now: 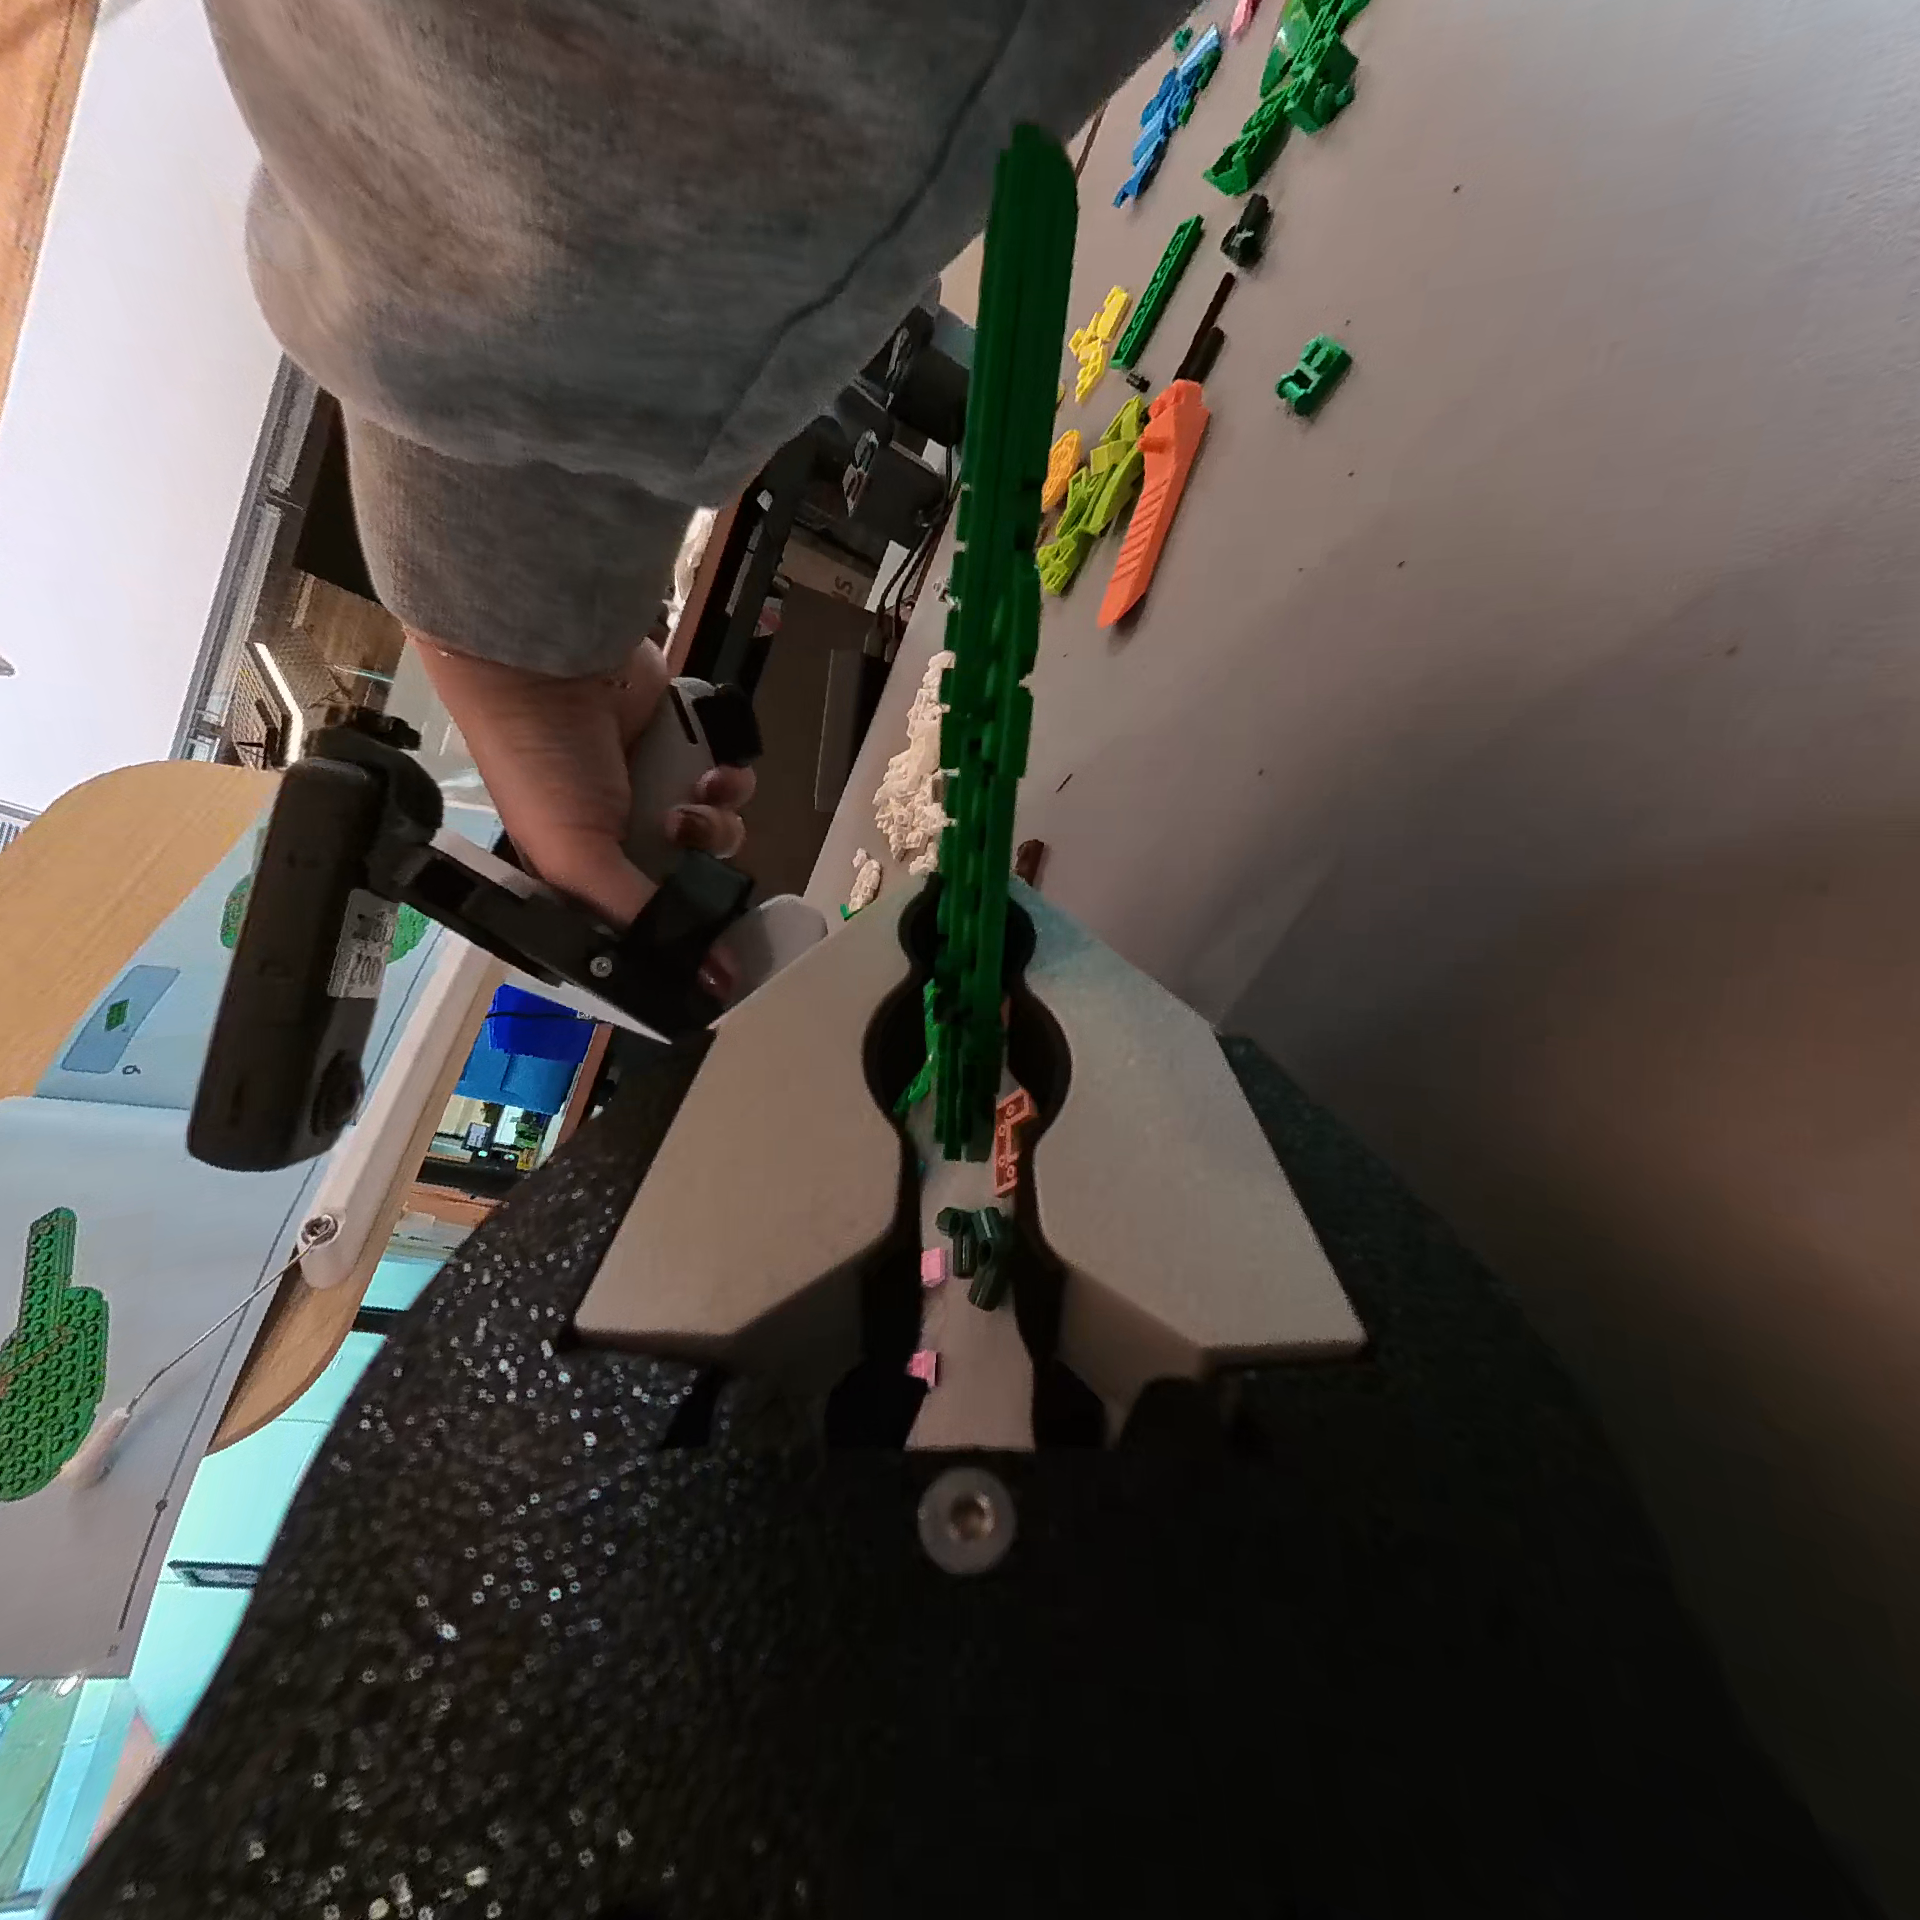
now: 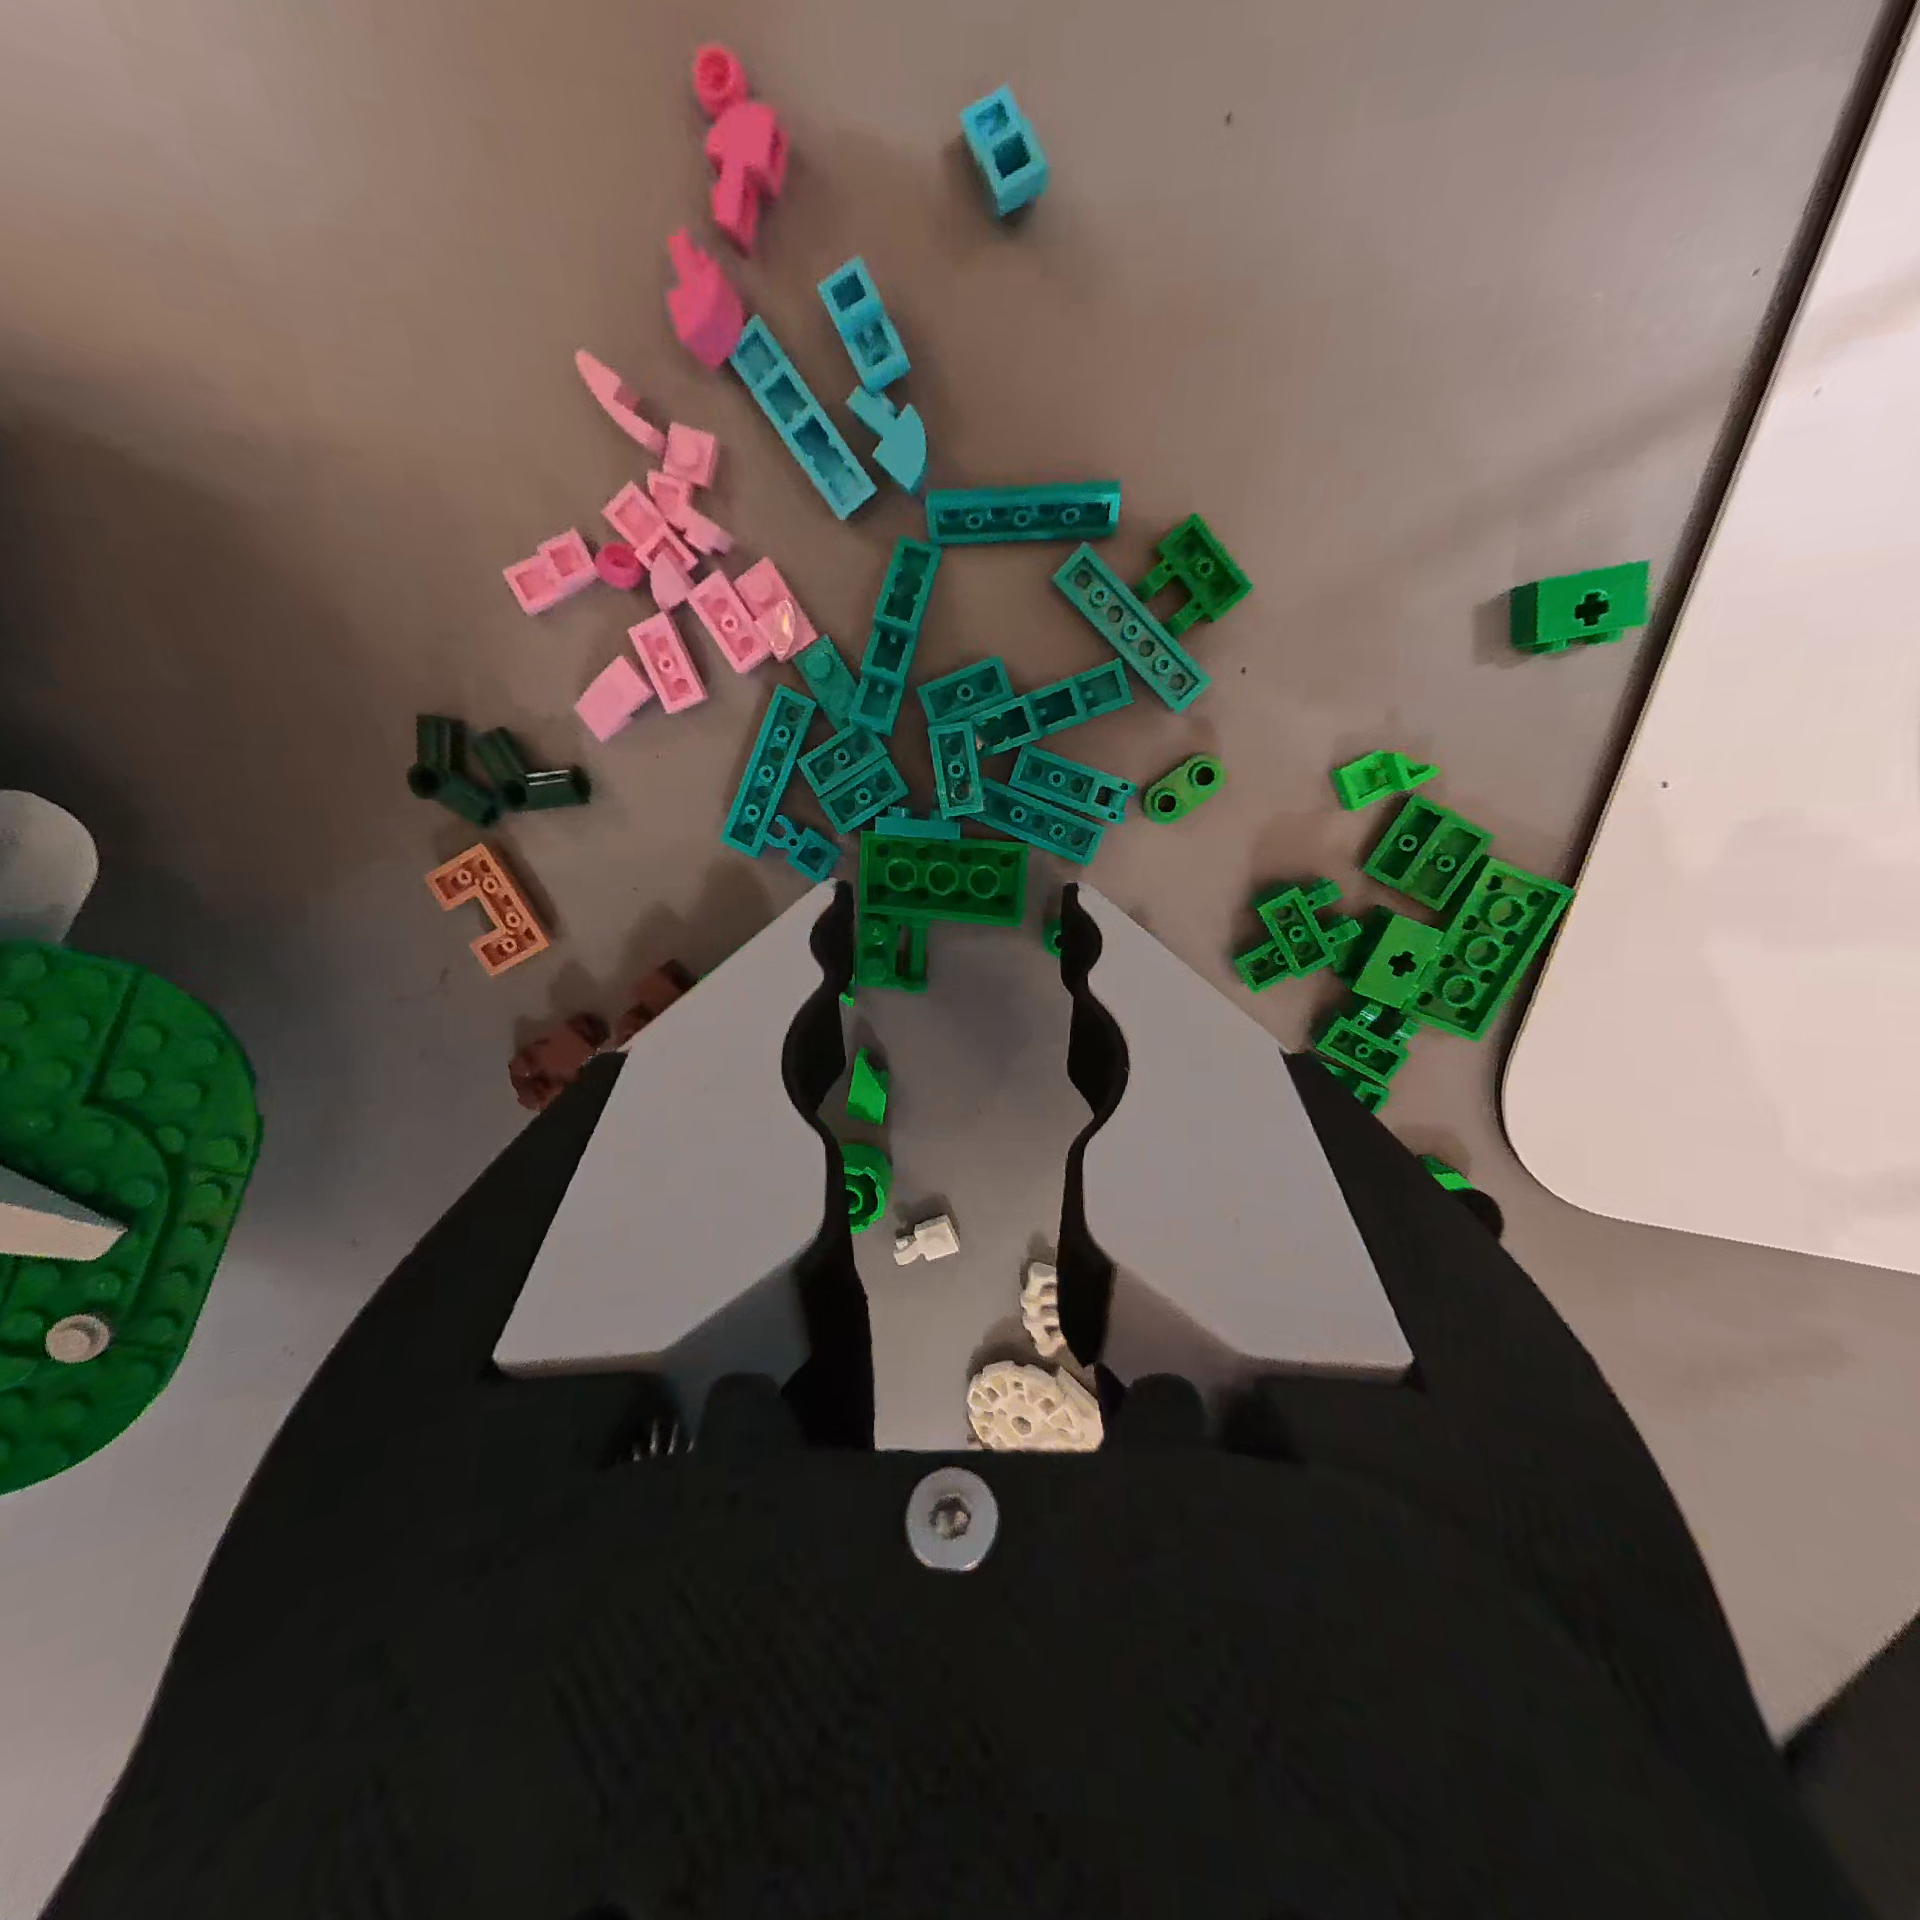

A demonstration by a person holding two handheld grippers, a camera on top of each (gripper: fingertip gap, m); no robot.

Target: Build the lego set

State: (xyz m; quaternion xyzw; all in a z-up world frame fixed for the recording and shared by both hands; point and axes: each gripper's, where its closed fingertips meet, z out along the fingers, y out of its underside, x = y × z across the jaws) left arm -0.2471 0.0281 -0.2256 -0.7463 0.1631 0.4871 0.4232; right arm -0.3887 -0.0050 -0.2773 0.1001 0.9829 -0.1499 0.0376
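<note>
My left wrist view looks forward along its own jaws from low and close to the bench (image 1: 1558, 623), rolled hard over so the grey surface stands almost upright along the right of the picture and its far edge runs up the middle. Past that edge it takes in the room and the hand (image 1: 582, 790) with the right gripper (image 1: 665, 1023).

My right wrist view looks nearly straight down on the bench (image 2: 312, 260) from close above, its jaws reaching up from the bottom edge.

Both views share the green plate (image 1: 997, 644) (image 2: 94, 1164), the dark green pieces (image 1: 977, 1252) (image 2: 499, 779) and the tan corner piece (image 1: 1010, 1132) (image 2: 488, 904).
</note>
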